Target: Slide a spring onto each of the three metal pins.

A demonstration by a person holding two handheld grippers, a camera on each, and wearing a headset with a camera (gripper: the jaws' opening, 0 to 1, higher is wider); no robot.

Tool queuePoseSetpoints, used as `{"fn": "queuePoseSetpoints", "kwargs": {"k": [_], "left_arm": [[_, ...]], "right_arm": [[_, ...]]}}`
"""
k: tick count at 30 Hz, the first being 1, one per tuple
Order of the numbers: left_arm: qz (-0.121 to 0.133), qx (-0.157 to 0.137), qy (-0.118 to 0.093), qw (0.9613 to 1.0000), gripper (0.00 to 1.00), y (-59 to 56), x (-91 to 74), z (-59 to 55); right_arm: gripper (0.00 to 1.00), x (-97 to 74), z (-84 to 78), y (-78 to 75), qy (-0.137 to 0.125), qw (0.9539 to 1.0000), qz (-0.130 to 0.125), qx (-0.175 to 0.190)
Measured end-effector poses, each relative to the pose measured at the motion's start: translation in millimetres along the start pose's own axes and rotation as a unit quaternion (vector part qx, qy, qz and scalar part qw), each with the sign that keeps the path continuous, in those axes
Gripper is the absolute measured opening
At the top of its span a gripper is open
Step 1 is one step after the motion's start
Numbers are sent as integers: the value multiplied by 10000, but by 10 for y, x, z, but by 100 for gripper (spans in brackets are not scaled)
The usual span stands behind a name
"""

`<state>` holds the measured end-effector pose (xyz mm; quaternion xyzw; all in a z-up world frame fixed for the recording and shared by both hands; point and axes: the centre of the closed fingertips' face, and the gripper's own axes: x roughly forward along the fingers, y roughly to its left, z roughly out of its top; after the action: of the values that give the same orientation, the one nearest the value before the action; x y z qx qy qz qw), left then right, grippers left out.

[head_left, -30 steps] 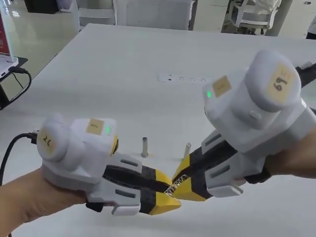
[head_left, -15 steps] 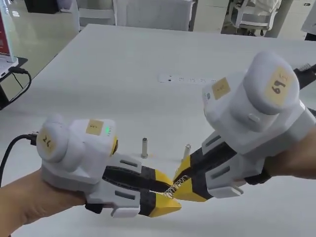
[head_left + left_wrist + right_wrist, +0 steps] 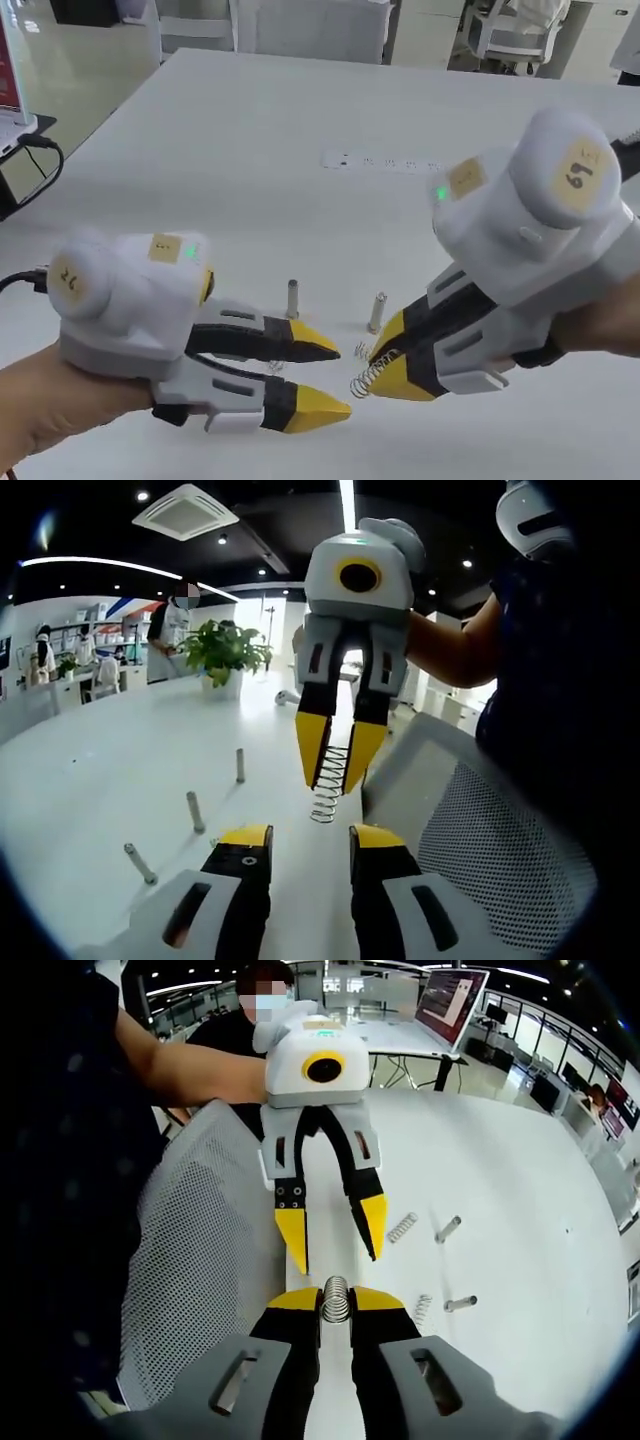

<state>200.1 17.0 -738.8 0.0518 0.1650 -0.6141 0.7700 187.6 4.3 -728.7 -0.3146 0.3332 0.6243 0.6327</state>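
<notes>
The right gripper (image 3: 388, 362) has its yellow-tipped jaws clamped together on a spring (image 3: 367, 376), held by one end so that most of the coil juts out free past the tips, above the white table (image 3: 230, 170). Facing it, tip toward tip, the left gripper (image 3: 322, 380) has its jaws apart with nothing between them, and the free end of the spring hangs near them without touching. In the left gripper view the held spring hangs down between the other gripper's yellow tips, just above the gap of the open jaws. In the same view, three metal pins (image 3: 195, 812) form a loose row on the table, off to one side of both grippers. In the head view, two of them stand upright and bare just beyond the gripper tips. Two loose springs (image 3: 402, 1226) lie on the table close to the pins. A white mesh chair back (image 3: 195, 1260) shows just beside the table edge, and a white power strip (image 3: 380, 160) lies flat farther up the table, well apart from the work.
</notes>
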Motion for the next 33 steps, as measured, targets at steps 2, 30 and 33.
{"fn": "queuePoseSetpoints", "kwargs": {"k": [2, 30, 33], "left_arm": [[73, -19, -16, 10000, 29, 26, -20, -6], [1165, -499, -221, 9917, 59, 316, -432, -217], [1218, -518, -216, 9910, 62, 314, -460, -236]], "right_arm": [[8, -11, -17, -11, 5, 10000, -9, 33], [8, -250, -361, -378, 138, 9973, -502, 509], [8, -334, -431, -475, 179, 9959, -662, 596]]}}
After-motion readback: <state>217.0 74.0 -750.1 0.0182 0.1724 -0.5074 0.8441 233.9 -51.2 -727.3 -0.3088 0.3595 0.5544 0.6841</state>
